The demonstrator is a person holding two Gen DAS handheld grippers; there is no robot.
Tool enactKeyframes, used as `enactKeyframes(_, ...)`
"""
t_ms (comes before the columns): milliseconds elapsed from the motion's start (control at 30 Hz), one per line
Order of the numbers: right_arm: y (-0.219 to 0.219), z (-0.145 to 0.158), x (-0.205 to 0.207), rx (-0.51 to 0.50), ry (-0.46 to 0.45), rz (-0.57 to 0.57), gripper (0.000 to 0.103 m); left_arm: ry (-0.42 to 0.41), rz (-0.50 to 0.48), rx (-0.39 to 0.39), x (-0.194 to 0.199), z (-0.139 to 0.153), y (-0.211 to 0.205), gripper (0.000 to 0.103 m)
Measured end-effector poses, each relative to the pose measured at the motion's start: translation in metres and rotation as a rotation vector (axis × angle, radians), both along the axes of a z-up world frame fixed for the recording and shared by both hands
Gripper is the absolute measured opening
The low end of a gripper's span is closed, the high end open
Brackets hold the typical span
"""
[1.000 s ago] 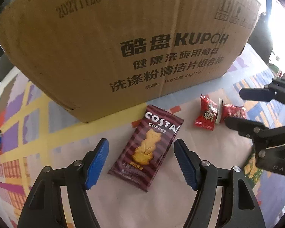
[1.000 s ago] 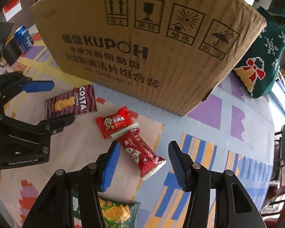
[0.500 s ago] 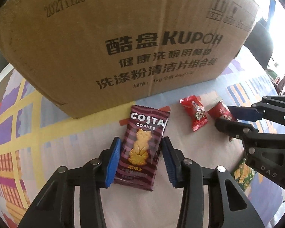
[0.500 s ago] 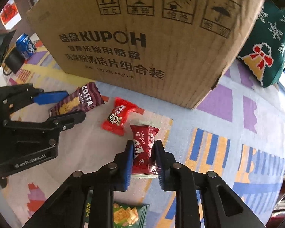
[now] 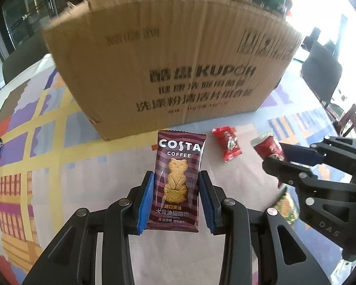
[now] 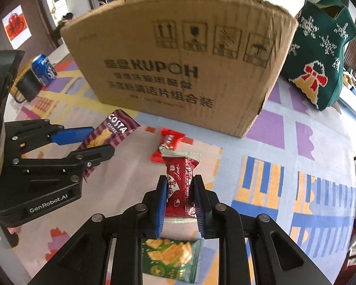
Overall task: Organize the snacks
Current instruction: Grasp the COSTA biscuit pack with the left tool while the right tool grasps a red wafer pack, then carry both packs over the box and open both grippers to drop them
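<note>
The big box (image 5: 168, 71) stands on the counter (image 5: 59, 166) in front of me, and I think the snacks go in it. It is cardboard, stiff and open at the top, so I can drop things in. My left tongs (image 5: 175, 199) have just been closing and now squeeze the biscuit pack (image 5: 178, 178) by its two long sides, low down, and it is up off the counter. I think it is light, but the biscuit inside can snap, so I hold it gently. My right tongs (image 6: 179, 199) are pinched tight on the red candy (image 6: 180, 187) at its middle. It is tiny and light, and its shiny wrapper may slip. One more red candy (image 6: 167, 144) lies on the counter near the box, soft at its twisted ends, so the fat middle is best. A green pack (image 6: 170, 258) lies under my right tongs.
</note>
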State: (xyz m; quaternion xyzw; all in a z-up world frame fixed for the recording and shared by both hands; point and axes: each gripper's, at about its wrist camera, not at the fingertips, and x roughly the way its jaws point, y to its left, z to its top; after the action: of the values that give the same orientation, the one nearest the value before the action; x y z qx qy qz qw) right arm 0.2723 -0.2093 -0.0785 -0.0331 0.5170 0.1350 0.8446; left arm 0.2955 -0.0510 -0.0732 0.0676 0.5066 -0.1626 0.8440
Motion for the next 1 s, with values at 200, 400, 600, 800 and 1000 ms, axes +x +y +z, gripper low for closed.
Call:
enactKeyframes(200,0.001,0.019,-0.01,0.024,-0.044,-0.001,0.023,-0.065,0.014,-0.032,-0.023,0.028,0.013,0.037)
enactKeyframes(400,-0.001,0.045,-0.021,0.043,-0.109,-0.007,0.023,-0.14,0.028,-0.048,-0.034,0.059,0.007,0.037)
enactKeyframes(600,-0.002,0.074,-0.027,0.065,-0.182,-0.016,0.023,-0.208,0.038,-0.074,-0.033,0.087,0.002,0.037)
enactKeyframes(800,-0.004,0.101,-0.029,0.102,-0.251,-0.032,0.023,-0.28,0.041,-0.1,-0.033,0.117,0.003,0.037)
enactKeyframes(1000,-0.003,0.123,-0.023,0.117,-0.307,-0.047,0.023,-0.322,0.049,-0.11,-0.023,0.136,0.001,0.037)
